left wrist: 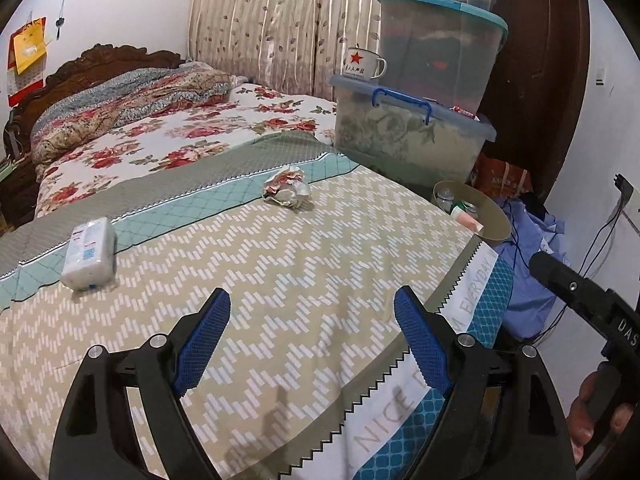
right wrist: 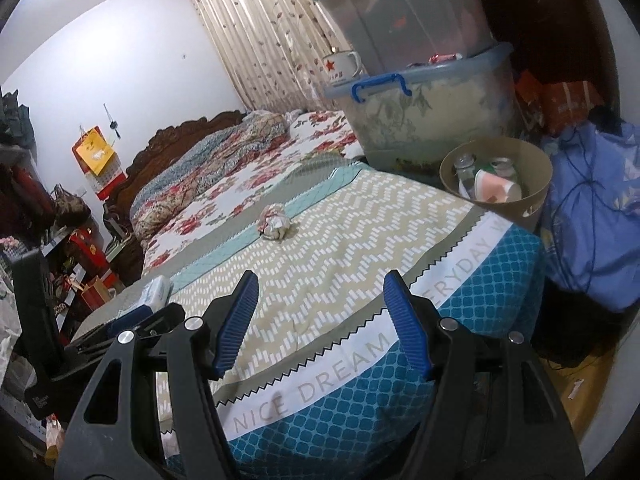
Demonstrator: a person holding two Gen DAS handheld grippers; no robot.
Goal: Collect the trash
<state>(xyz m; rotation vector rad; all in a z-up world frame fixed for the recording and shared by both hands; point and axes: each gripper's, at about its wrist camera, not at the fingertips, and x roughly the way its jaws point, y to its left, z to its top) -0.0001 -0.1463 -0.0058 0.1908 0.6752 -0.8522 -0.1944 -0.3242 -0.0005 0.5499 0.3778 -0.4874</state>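
Note:
A crumpled red-and-white wrapper (left wrist: 287, 189) lies on the bed's zigzag-patterned cover, far ahead of both grippers; it also shows in the right wrist view (right wrist: 274, 221). A white tissue pack (left wrist: 89, 255) lies on the cover at the left, and its edge shows in the right wrist view (right wrist: 156, 290). A tan bin (right wrist: 498, 178) holding bottles and a pink-white cup stands at the bed's right corner; it also shows in the left wrist view (left wrist: 476, 210). My left gripper (left wrist: 312, 308) is open and empty above the cover. My right gripper (right wrist: 320, 290) is open and empty near the bed's foot edge.
Stacked clear storage boxes (left wrist: 416, 120) with a star mug (left wrist: 362, 64) stand at the bed's far right. Folded floral quilts (left wrist: 132, 100) lie by the wooden headboard. Blue cloth and cables (right wrist: 592, 208) pile up right of the bin. Cluttered shelves (right wrist: 60, 240) stand left.

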